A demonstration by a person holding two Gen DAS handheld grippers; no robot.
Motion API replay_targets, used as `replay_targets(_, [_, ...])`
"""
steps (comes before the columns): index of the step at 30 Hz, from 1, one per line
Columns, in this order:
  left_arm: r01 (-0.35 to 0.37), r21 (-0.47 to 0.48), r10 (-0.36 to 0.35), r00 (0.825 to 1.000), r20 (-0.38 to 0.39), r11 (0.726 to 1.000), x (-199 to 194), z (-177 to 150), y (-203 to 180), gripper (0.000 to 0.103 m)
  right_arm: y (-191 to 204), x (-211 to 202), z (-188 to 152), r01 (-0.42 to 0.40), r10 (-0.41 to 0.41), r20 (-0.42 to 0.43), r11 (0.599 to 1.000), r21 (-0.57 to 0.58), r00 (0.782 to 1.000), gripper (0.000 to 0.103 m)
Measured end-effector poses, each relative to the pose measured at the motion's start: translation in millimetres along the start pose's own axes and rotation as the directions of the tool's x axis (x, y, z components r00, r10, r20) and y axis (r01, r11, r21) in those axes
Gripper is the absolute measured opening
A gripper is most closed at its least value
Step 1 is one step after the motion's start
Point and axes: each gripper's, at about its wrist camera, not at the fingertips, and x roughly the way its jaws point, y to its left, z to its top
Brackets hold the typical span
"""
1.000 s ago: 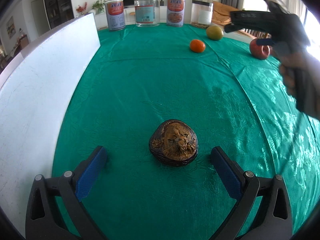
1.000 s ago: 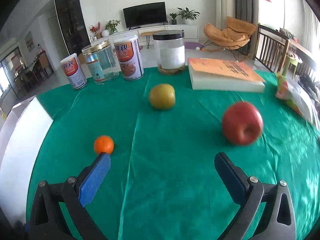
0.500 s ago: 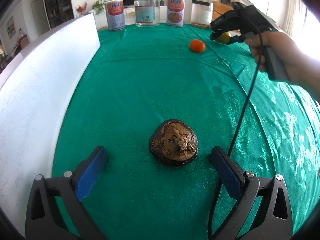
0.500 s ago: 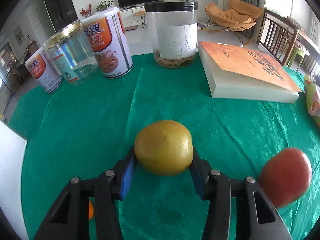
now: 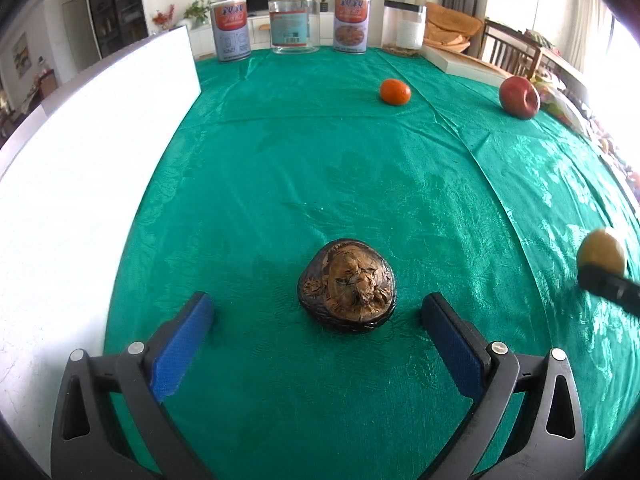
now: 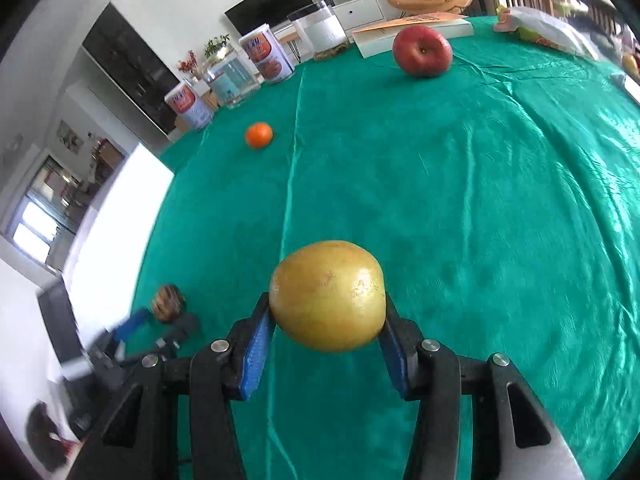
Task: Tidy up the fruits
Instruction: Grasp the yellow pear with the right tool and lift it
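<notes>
Table [image 5: 360, 184] under green cloth; white board [image 5: 80, 184] at 9 o'clock in the left wrist view; left tool [image 5: 316, 320] spread wide and holding nothing, carved brown bowl [image 5: 347, 285] between its blue pads, untouched; right tool [image 6: 326, 320] clamped on yellow pear [image 6: 327, 295], carried above the cloth; red apple [image 6: 422, 51] at 1 o'clock of the pear, well apart; orange tangerine [image 6: 259, 135] at 11 o'clock.

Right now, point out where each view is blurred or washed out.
Left wrist view: sharp on the carved brown dome; the white board and right-hand window are blown out. Right wrist view: the yellow-green round fruit is crisp, while the lower-left corner smears.
</notes>
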Motion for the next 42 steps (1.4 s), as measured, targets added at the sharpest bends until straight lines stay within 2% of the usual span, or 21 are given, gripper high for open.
replay_targets(2, [0.0,0.0,0.0,1.0,0.0,1.0,-0.2,0.1,0.0,0.103,12.5,-3.2,-12.0,0.086,-0.084,0.032,0.993,-0.084,0.996,0.05])
replay_targets(4, [0.0,0.0,0.0,1.0,0.0,1.0,-0.1,0.0,0.0,0.103,15.9,-4.3,-17.0,0.104,-0.101,0.036,0.988,-0.113,0.994,0.05])
replay_targets(6, [0.0,0.0,0.0,1.0,0.0,1.0,-0.1,0.0,0.0,0.103,9.4,-9.3,-15.9,0.001,0.0,0.014,0.999,-0.039,1.0,0.05])
replay_targets(7, [0.0,0.0,0.0,1.0,0.0,1.0,0.0,0.0,0.0,0.103,0.5,-10.9,-14.2,-0.096,0.096,0.005,0.995,0.04,0.995,0.05])
replay_targets(9, [0.0,0.0,0.0,1.0,0.0,1.0,-0.1,0.0,0.0,0.103,-20.7,-3.7,-10.4,-0.275,0.282,-0.004,0.937,0.215,0.959,0.05])
replay_targets(10, [0.0,0.0,0.0,1.0,0.0,1.0,0.0,-0.1,0.1,0.103,-31.7,-1.0,-10.6,-0.322,0.335,-0.001,0.906,0.274,0.942,0.05])
replay_targets(13, [0.001,0.0,-0.001,1.0,0.001,1.0,0.0,-0.1,0.1,0.102,-52.8,-3.6,-14.2,-0.343,0.351,0.033,0.888,0.305,0.936,0.05])
replay_targets(16, [0.0,0.0,0.0,1.0,0.0,1.0,0.1,-0.1,0.0,0.102,-68.6,-7.0,-21.9,-0.401,0.404,0.067,0.848,0.347,0.912,0.05])
replay_targets(20, [0.001,0.0,-0.001,1.0,0.0,1.0,-0.2,-0.1,0.1,0.102,-84.2,-11.3,-25.0,-0.419,0.41,0.11,0.822,0.385,0.906,0.051])
replay_targets(25, [0.001,0.0,-0.001,1.0,0.001,1.0,-0.1,-0.2,0.3,0.102,-89.1,-15.7,-22.4,-0.403,0.389,0.119,0.827,0.391,0.913,0.052])
replay_targets(30, [0.001,0.0,-0.001,1.0,0.0,1.0,-0.2,-0.1,0.4,0.103,-92.9,-26.1,-24.2,-0.357,0.329,0.138,0.851,0.384,0.934,0.057])
replay_targets(35, [0.001,0.0,-0.001,1.0,0.0,1.0,-0.3,-0.2,0.4,0.102,-90.7,-28.0,-23.5,-0.328,0.295,0.143,0.869,0.37,0.945,0.059])
replay_targets(37, [0.001,0.0,-0.001,1.0,0.0,1.0,-0.2,-0.2,0.5,0.102,-90.8,-34.5,-22.7,-0.321,0.278,0.166,0.875,0.363,0.946,0.062])
replay_targets(39, [0.001,0.0,-0.001,1.0,0.0,1.0,-0.2,-0.2,0.5,0.102,-92.9,-46.0,-22.5,-0.301,0.246,0.192,0.886,0.353,0.95,0.07])
replay_targets(42, [0.007,-0.002,-0.007,1.0,0.001,1.0,-0.7,-0.4,1.0,0.102,-98.8,-69.7,-20.1,-0.256,0.186,0.229,0.908,0.331,0.956,0.077])
